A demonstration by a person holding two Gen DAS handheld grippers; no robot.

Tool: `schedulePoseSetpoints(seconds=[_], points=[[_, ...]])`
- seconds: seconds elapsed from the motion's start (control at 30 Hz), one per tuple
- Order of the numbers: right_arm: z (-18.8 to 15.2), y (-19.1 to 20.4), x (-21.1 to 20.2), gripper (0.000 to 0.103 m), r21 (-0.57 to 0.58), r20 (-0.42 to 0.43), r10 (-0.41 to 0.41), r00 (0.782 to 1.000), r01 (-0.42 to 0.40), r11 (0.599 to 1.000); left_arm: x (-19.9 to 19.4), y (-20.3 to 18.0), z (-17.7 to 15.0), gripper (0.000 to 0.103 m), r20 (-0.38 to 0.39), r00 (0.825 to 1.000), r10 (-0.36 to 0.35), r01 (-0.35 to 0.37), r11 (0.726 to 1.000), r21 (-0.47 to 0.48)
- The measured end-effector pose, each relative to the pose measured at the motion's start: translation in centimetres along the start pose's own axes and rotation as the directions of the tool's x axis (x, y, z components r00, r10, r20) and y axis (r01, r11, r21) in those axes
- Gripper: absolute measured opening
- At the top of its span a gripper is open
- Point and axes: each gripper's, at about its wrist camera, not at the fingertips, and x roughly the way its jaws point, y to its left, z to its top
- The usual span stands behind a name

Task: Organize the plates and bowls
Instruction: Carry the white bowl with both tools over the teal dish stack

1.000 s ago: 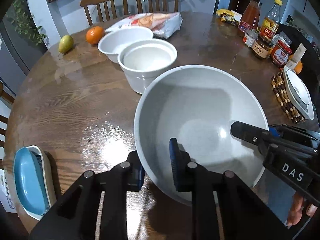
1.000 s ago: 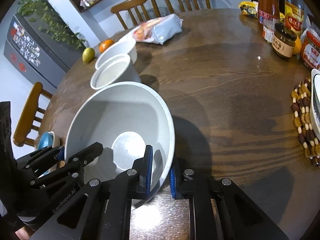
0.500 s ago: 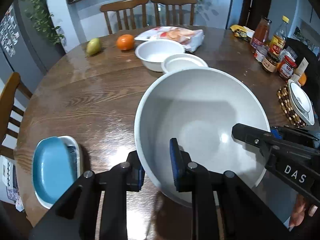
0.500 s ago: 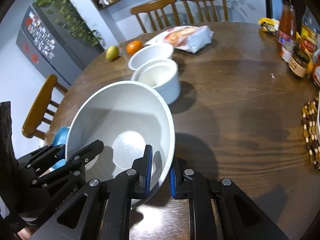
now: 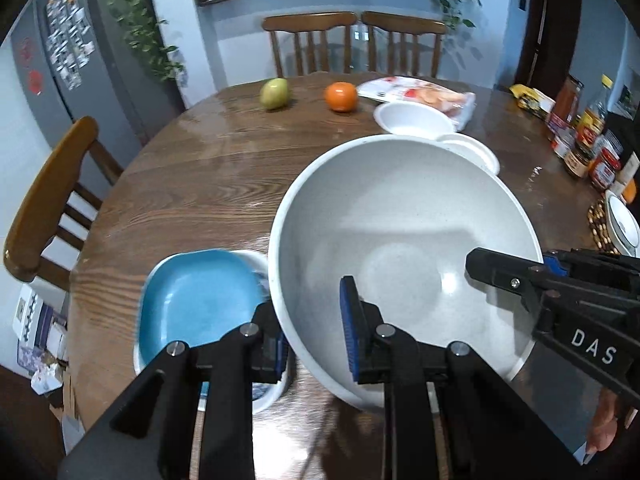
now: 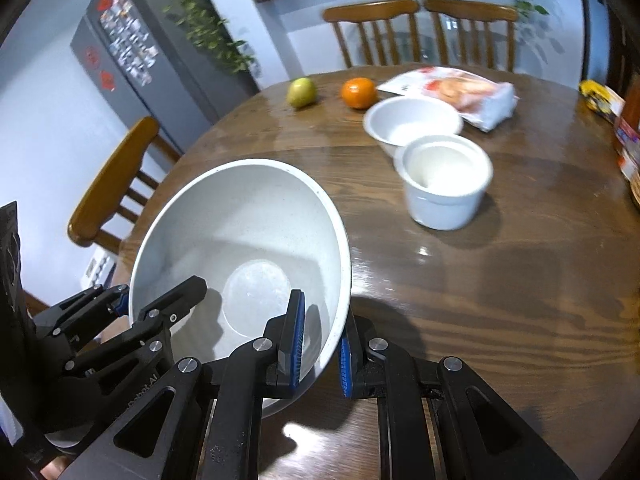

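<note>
Speckled white and wide, the large bowl (image 5: 404, 240) is empty and held off the wooden surface (image 5: 192, 184) at a tilt, clamped from two sides. The left gripper (image 5: 312, 332) pinches its near-left rim, one blue-padded finger inside the bowl and one outside. The right gripper (image 6: 320, 336) is clenched on the near-right rim in the same way, one pad against the inner wall and one behind it; in the left wrist view it reaches in from the right edge (image 5: 552, 280). Both grippers point steeply downward toward the surface.

Just left of the big bowl, at the near edge of the surface, a blue plate (image 5: 196, 296) lies in a white dish (image 5: 264, 392), partly hidden by the left gripper's fingers. Farther back stand two empty white vessels side by side: a straight-walled white pot (image 6: 444, 184) and, touching it on the far side, a shallower white bowl (image 6: 412, 120). Beyond them lie an orange (image 6: 359, 92), a green pear (image 6: 302, 93) and a bag of food (image 6: 464, 94).
</note>
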Motion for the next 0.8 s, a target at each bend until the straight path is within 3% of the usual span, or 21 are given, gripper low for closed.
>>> schedulePoseSetpoints(seconds=[0.43, 0.8], points=[[0.6, 6.9, 2.9, 0.016, -0.094, -0.035, 0.03, 0.999, -0.033, 0.995, -0.3, 6.5, -1.1, 0.02, -0.014, 0.998, 0.056, -0.057, 0.995, -0.084], [2.1, 10.8, 6.2, 0.016, -0.113, -0.097, 0.064, 0.993, -0.075, 0.991, 1.0, 11.2, -1.3, 0.021, -0.079, 0.995, 0.057, -0.067, 0.99, -0.128]])
